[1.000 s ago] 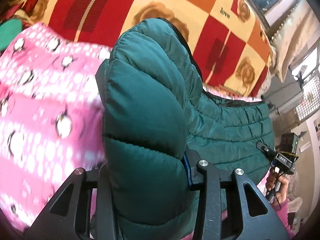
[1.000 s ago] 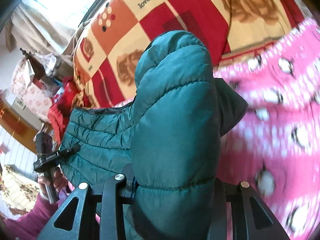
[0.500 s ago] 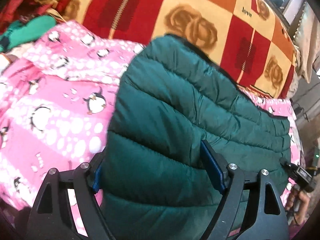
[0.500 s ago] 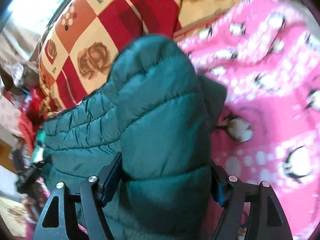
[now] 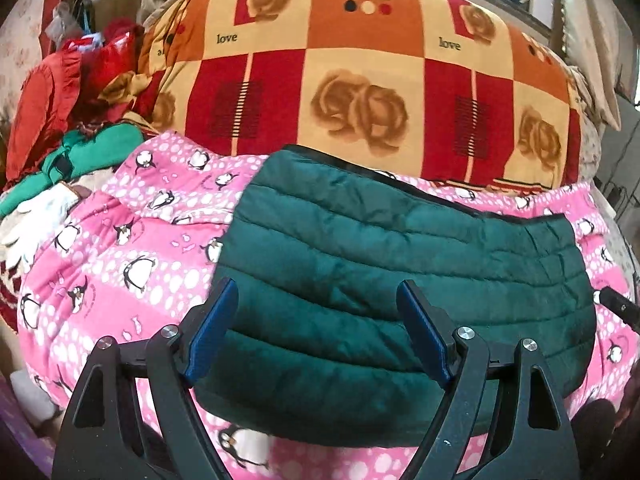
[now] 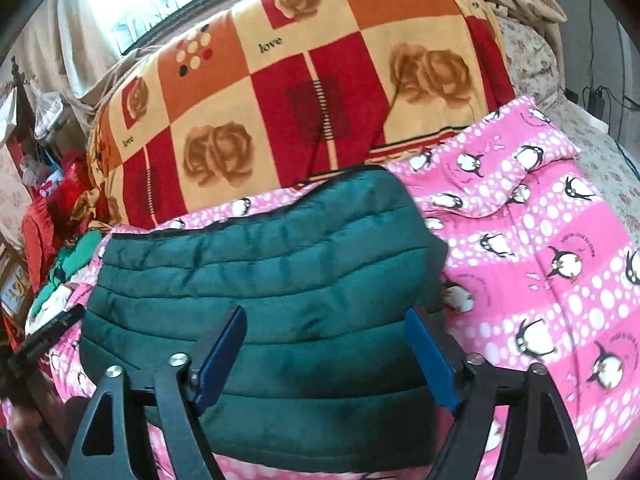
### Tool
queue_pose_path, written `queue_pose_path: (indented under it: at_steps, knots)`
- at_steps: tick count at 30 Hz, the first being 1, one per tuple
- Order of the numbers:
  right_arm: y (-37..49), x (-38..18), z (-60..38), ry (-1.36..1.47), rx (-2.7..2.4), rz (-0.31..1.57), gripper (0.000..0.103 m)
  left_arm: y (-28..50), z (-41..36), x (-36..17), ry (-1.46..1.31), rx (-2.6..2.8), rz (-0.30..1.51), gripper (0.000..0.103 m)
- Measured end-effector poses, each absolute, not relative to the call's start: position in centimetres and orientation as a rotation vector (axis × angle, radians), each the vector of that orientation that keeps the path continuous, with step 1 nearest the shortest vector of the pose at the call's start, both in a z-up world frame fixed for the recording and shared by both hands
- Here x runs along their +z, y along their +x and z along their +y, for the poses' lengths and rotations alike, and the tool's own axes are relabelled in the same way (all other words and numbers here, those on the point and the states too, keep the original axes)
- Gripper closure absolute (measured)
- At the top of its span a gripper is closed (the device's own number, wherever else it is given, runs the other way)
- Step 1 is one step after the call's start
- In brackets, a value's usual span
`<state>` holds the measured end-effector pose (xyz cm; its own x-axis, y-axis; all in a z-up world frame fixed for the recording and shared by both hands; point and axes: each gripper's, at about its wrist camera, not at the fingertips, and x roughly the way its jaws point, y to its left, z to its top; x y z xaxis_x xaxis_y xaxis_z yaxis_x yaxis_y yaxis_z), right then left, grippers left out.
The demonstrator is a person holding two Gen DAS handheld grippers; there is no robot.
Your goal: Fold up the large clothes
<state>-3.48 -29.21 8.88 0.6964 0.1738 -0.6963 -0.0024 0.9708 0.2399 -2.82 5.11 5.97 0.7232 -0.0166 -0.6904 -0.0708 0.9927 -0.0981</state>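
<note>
The blue-padded fingers (image 5: 216,332) of the left gripper (image 5: 320,336) and those (image 6: 428,356) of the right gripper (image 6: 324,356) are spread wide, gripping nothing, above the folded green quilted jacket (image 5: 400,272), which lies flat on a pink penguin-print blanket (image 5: 120,264) before a red-and-orange rose-patterned blanket (image 5: 360,80).

Left hand-held gripper (image 5: 318,300) with jaws spread wide, right hand-held gripper (image 6: 324,328) likewise spread wide, both gripping nothing
</note>
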Motion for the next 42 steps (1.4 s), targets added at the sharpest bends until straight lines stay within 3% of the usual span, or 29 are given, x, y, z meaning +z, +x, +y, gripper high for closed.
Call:
queue_pose_path:
  at_steps: [12, 42]
  knots:
    - [-5.0, 8.4, -21.5, 0.105, 0.127, 0.775, 0.015, -6.1, 3.1, 6.9, -0.065, 0.081, 0.670, 0.021]
    - [-6.2, 8.1, -19.7, 0.064, 0.109, 0.763, 0.014, -7.3, 2.5, 6.7, -0.040, 0.096, 0.644, 0.021]
